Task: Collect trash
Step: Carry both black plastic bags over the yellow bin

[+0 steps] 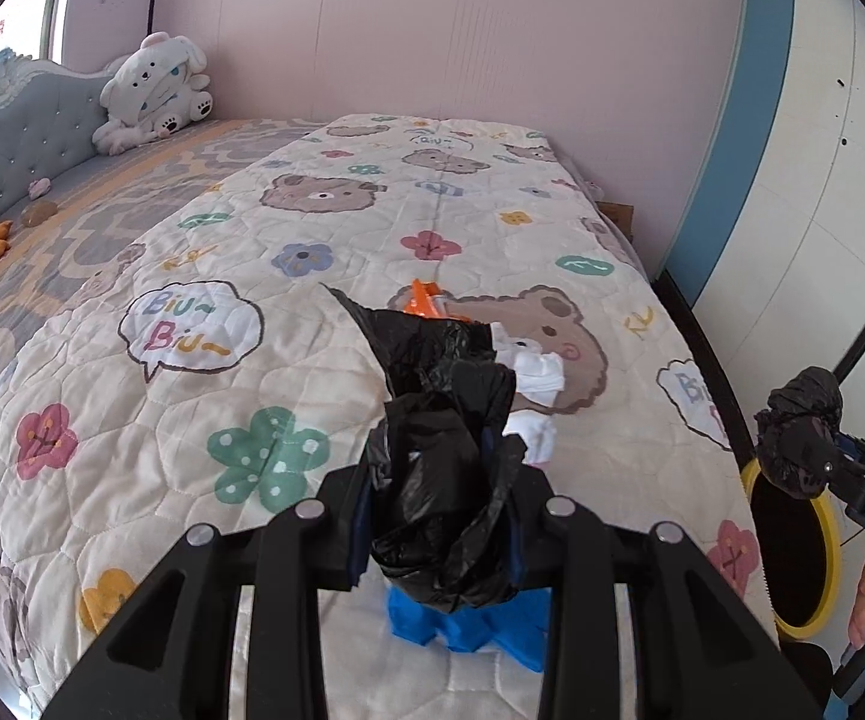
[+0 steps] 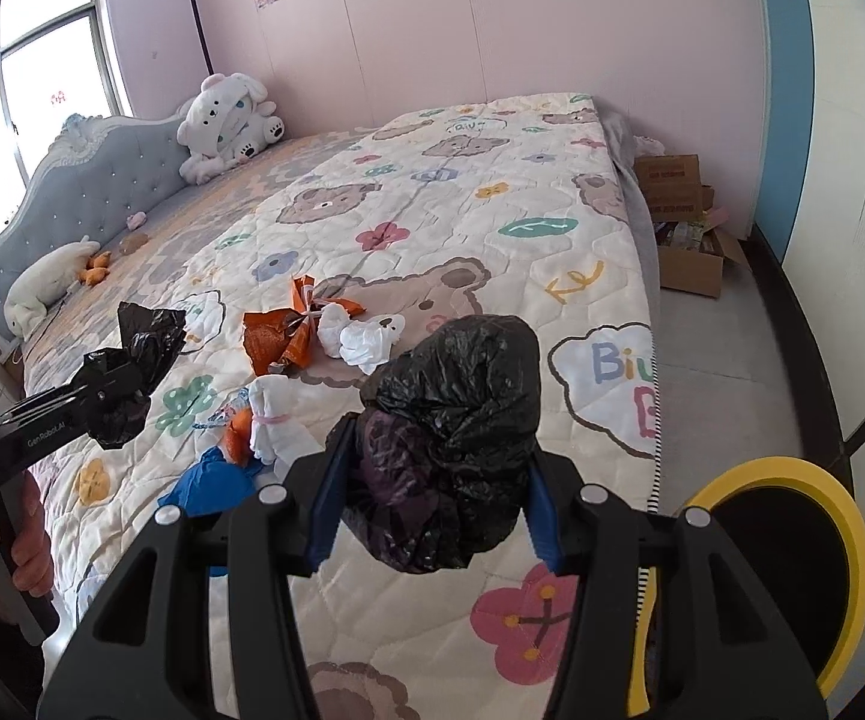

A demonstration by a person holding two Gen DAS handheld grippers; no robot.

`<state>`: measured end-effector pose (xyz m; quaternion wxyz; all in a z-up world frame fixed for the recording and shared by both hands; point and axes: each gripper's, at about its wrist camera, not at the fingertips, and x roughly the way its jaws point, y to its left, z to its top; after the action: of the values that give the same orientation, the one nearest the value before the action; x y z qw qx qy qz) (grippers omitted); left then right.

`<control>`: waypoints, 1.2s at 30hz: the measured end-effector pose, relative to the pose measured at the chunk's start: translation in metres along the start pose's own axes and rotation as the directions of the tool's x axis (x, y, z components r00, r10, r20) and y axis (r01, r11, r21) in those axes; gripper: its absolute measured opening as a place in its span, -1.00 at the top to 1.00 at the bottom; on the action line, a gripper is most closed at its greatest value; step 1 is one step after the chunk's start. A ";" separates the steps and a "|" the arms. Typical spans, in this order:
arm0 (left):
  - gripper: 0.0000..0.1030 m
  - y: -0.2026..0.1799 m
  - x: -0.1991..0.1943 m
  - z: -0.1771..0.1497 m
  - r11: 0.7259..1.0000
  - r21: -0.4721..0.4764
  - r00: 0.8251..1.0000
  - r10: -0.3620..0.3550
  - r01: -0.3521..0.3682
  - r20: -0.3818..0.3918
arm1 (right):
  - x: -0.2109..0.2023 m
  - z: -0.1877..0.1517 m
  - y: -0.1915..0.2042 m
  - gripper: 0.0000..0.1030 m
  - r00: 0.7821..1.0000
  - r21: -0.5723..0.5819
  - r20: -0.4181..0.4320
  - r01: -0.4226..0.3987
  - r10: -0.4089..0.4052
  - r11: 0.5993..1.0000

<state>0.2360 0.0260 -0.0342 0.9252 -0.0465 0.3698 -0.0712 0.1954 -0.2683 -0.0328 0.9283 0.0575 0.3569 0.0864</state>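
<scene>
1. A crumpled wad of black plastic bag film (image 1: 450, 468) is clamped between the blue-padded fingers of the left gripper (image 1: 441, 516), with a loose flap sticking up above the jaws.
2. A second bunch of the same black film (image 2: 450, 438) is pinched in the right gripper (image 2: 432, 504); whether both bunches belong to one bag cannot be told.
3. Both grippers are held above the bear-and-flower printed quilt (image 2: 492, 228), well apart from each other.
4. Just beyond them, the trash is seen scattered on the quilt: a torn orange foil wrapper (image 2: 279, 336), white crumpled tissues (image 2: 366, 339), a white tied wad (image 2: 270, 414) and a blue crumpled glove-like piece (image 2: 207, 483).
5. A yellow-rimmed round bin (image 2: 846, 546) stands on the floor beside the bed's corner.
6. The step in hand is judged to be preparing the bag; nothing appears collected yet.
7. Next, the film likely needs to be pulled apart into a mouth, or fitted over the bin, before pieces are picked up.
</scene>
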 end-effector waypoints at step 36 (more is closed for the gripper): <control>0.40 -0.224 -0.011 -0.015 0.914 0.291 0.958 -0.281 0.283 -0.050 | -0.116 -0.033 -0.163 0.05 0.981 0.200 0.095 0.147 -0.169 0.969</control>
<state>0.1959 -0.1935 -0.0070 0.9004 0.0396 0.3479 -0.2583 0.1080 -0.4498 -0.0088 0.9408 0.1230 0.3149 -0.0260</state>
